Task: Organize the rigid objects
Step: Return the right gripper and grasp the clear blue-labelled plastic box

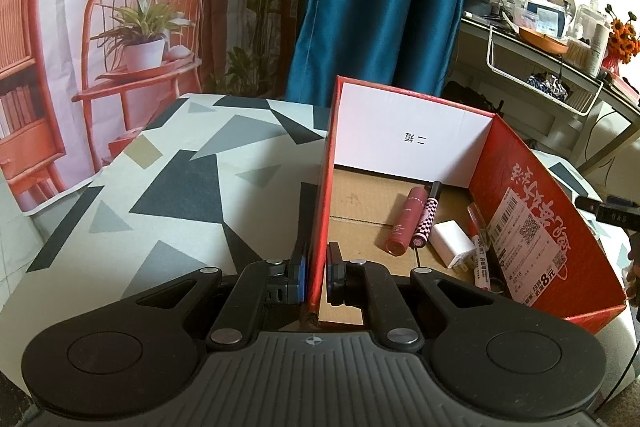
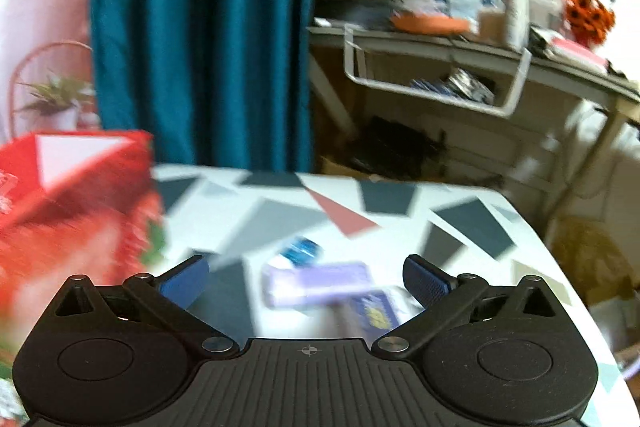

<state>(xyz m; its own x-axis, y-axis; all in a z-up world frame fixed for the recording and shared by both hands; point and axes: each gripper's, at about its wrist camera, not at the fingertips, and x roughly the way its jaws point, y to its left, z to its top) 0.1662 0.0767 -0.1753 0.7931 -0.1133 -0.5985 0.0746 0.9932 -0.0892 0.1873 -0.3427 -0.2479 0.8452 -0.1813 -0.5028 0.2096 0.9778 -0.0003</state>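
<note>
Left wrist view: the left gripper (image 1: 316, 267) is clamped on the left wall of the red box (image 1: 532, 195), low in the centre of the frame, one pad outside and one inside. Within the box, right of centre, lie a red tube (image 1: 406, 225), a checkered pen (image 1: 427, 217), a white charger (image 1: 454, 243) and a marker (image 1: 482, 263), close together near the right wall. The patterned table (image 1: 160, 187) stretches bare to the left.

Right wrist view, blurred: the right gripper (image 2: 306, 277) is spread wide with nothing between its pads, pointing downward over a purple case (image 2: 316, 283), with a blue object (image 2: 302, 249) just beyond it. The box fills the left edge; open tabletop lies at upper right.
</note>
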